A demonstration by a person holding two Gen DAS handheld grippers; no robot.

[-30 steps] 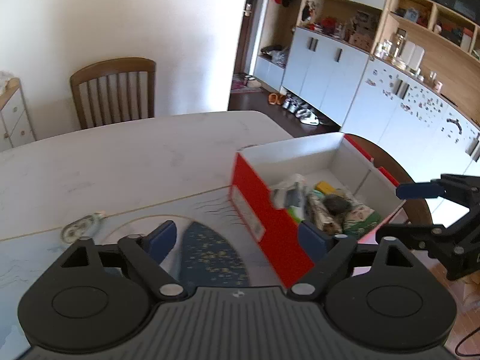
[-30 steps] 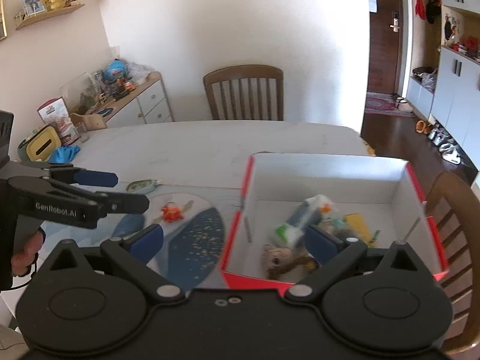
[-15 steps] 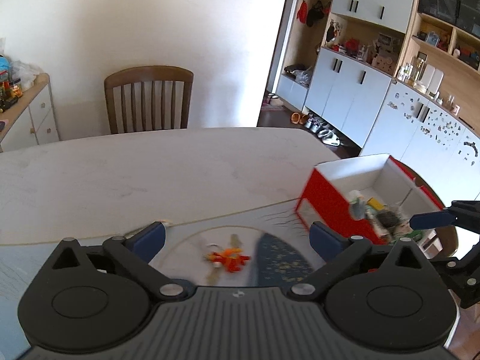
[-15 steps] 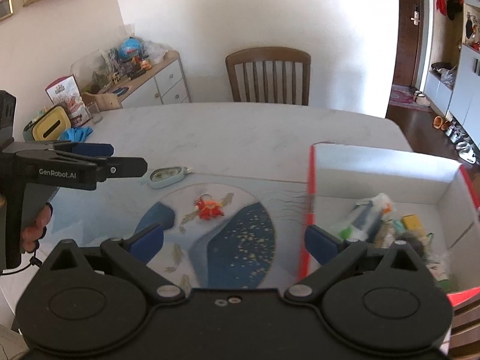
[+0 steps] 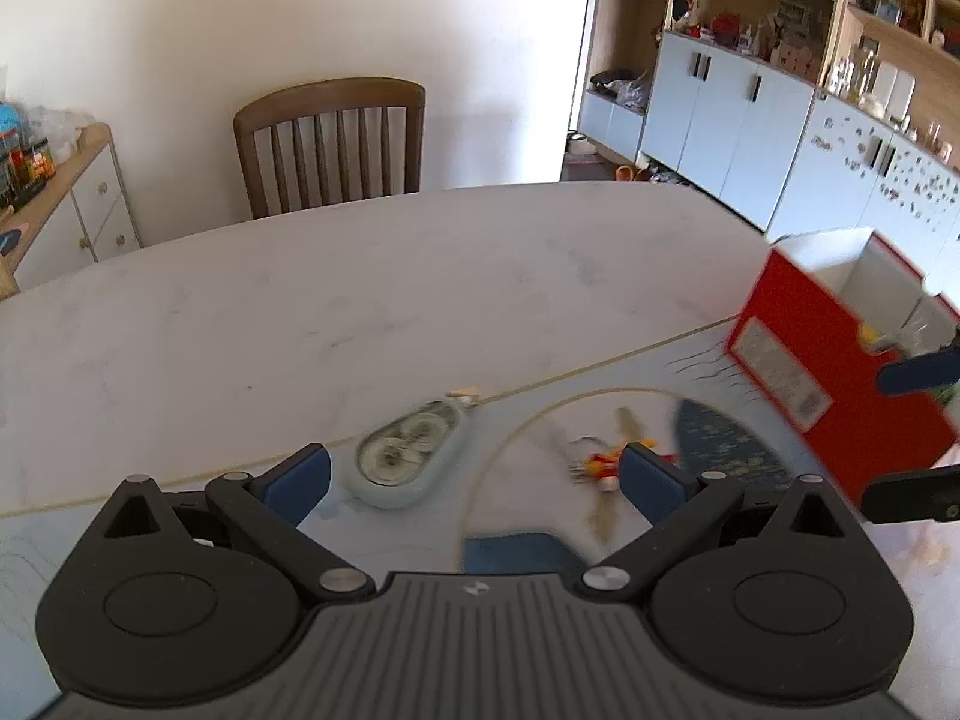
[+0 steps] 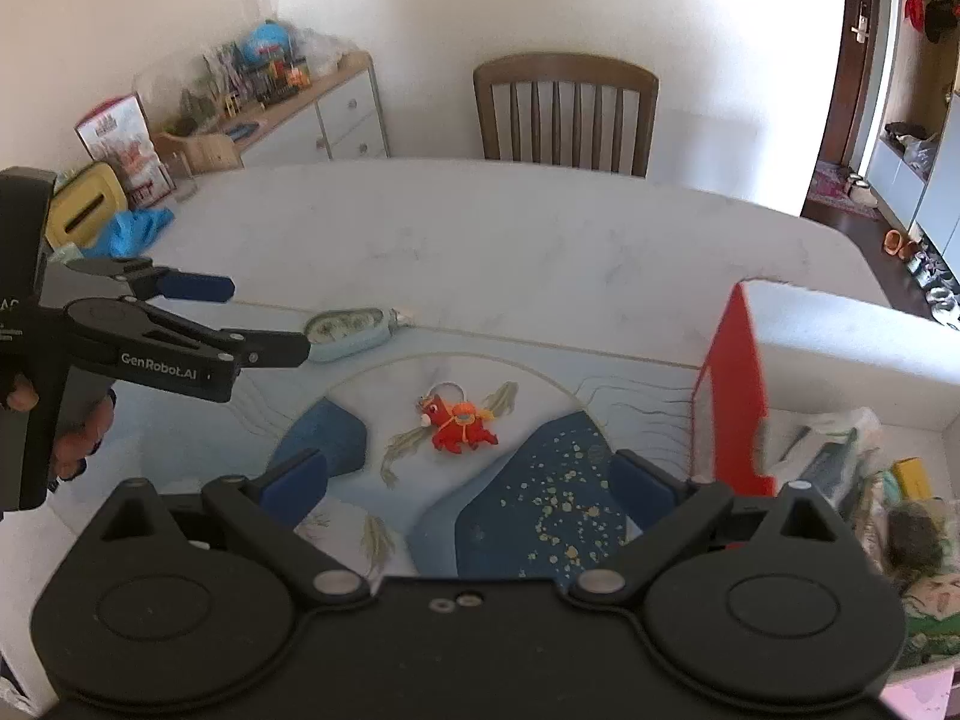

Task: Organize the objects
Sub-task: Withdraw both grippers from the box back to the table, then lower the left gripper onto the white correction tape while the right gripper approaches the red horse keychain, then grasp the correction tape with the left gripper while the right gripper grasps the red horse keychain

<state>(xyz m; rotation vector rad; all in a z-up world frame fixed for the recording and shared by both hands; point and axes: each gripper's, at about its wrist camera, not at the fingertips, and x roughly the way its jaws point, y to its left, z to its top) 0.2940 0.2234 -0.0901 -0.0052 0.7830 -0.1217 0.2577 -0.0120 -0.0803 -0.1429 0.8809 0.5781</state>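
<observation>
1. Far left in the right wrist view: left claw (image 6: pixel 264 318) spread wide and gripping nothing, hovering above the near-left part of the counter (image 6: pixel 510 240), its blue pads (image 6: pixel 198 287) pointing toward the pale oval case (image 6: pixel 351 329).
2. Pale oval case lying flat on the counter at the far edge of the printed mat (image 6: pixel 528 516) — in the left wrist view just ahead of the left claw (image 5: pixel 474 474), nearer its left pad.
3. Centre: small red toy keychain (image 6: pixel 457 423) resting on the light disc of the mat, apart from the case and well apart from the box; blurred in the left wrist view (image 5: pixel 600 465), just beside the right pad.
4. Right claw (image 6: pixel 474 483) likewise spread and empty, low over the mat, lined up roughly with the keychain.
5. Right: red box (image 6: pixel 735 384) at the counter's right side, already holding mixed packets and soft items.
6. Step in hand, by judgement: reaching for the loose items left outside the box — two remain.
7. Next move probably calls for lowering a claw until its pads straddle one item, pinching across the narrow width, then lifting over the red wall into the box; low flat case likely to slip unless pads come close to the counter.
</observation>
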